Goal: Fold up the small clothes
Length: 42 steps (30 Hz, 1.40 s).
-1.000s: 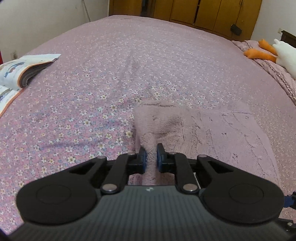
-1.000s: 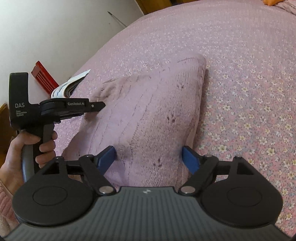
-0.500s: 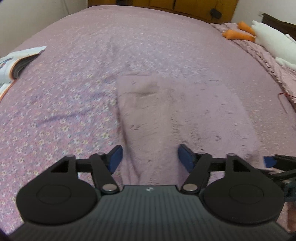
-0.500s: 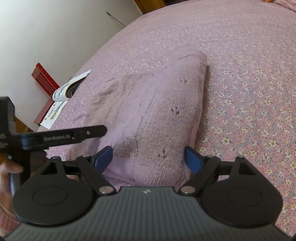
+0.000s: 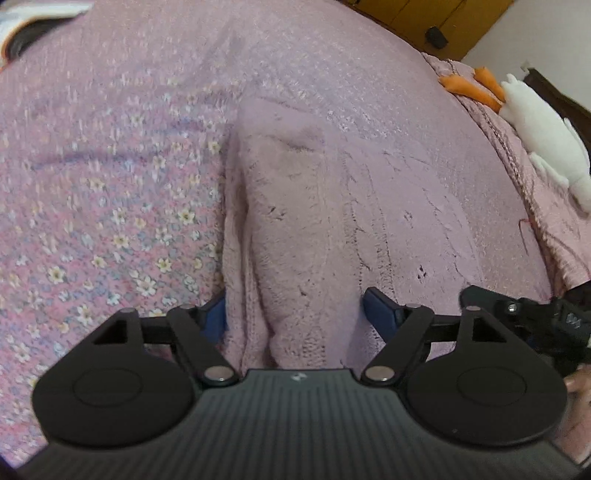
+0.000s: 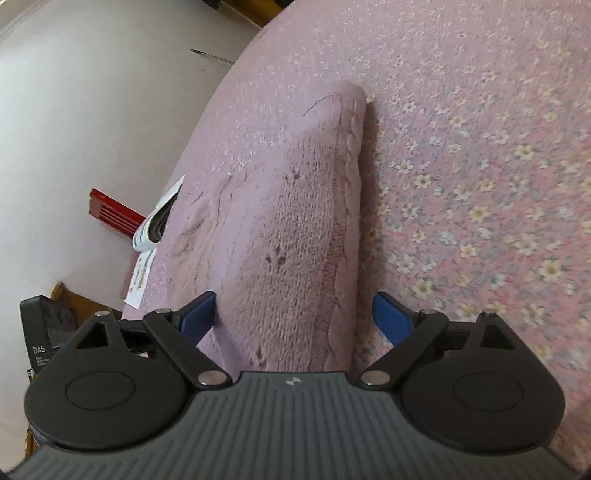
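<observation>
Pink knit garment [image 5: 332,206] folded flat on bed [image 5: 110,184], maybe one fold left; left gripper [image 5: 295,314] & right gripper [image 6: 295,314] wide open, holding nothing.

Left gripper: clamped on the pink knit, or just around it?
Not clamped. The left wrist view shows the left gripper open, blue pads straddling the knit garment; light pad contact cannot be ruled out.

magazine [image 5: 22,33]: cut off at top edge | bedspread [image 6: 517,184]: flowers blurred
</observation>
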Motion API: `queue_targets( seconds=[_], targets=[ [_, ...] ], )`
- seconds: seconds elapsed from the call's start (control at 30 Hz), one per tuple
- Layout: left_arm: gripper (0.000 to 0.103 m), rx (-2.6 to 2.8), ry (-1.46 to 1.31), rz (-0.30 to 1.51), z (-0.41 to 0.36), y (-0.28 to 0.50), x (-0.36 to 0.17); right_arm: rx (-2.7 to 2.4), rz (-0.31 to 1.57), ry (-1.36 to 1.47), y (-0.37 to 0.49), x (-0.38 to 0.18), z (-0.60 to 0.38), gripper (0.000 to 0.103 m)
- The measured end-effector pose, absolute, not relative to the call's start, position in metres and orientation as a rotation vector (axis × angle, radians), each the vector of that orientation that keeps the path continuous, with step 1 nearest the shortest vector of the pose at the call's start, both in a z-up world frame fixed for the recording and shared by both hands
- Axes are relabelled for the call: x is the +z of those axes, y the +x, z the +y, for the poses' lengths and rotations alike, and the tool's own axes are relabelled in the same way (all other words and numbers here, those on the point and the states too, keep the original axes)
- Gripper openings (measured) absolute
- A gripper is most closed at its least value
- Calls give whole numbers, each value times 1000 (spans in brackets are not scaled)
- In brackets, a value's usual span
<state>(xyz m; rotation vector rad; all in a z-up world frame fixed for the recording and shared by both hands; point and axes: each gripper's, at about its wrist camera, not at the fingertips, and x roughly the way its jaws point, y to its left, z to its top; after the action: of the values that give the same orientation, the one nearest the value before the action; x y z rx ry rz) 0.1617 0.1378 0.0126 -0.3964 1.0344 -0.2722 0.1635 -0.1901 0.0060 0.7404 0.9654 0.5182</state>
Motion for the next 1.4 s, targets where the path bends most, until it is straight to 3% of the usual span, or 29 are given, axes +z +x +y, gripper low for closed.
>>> queue_targets(
  seconds=[0.3,0.4,0.43,0.47,0.5,0.6,0.73,1.1,1.4],
  targets=[
    [77,-289,-472,1016,146,164,6,559,945,769,182,-3,-168,97],
    [63,-303,-500,1003,148,161,5,552,942,765,186,-2,-162,97],
    [60,-308,-510,998,148,161,5,549,942,772,187,-2,-160,95],
    [53,-312,-516,993,149,159,6,537,948,782,188,-2,-160,80],
    [48,-317,-519,987,149,158,7,514,965,807,191,-4,-161,72],
    [41,-330,-535,978,155,156,12,495,1000,873,196,-1,-164,59],
    [39,-344,-556,973,157,156,25,494,1012,845,194,23,-165,52],
    [39,-493,-595,1017,112,126,67,445,1045,796,134,89,-217,52],
    [39,-537,-448,1074,53,89,36,339,1057,677,74,51,-244,53]
  ],
)
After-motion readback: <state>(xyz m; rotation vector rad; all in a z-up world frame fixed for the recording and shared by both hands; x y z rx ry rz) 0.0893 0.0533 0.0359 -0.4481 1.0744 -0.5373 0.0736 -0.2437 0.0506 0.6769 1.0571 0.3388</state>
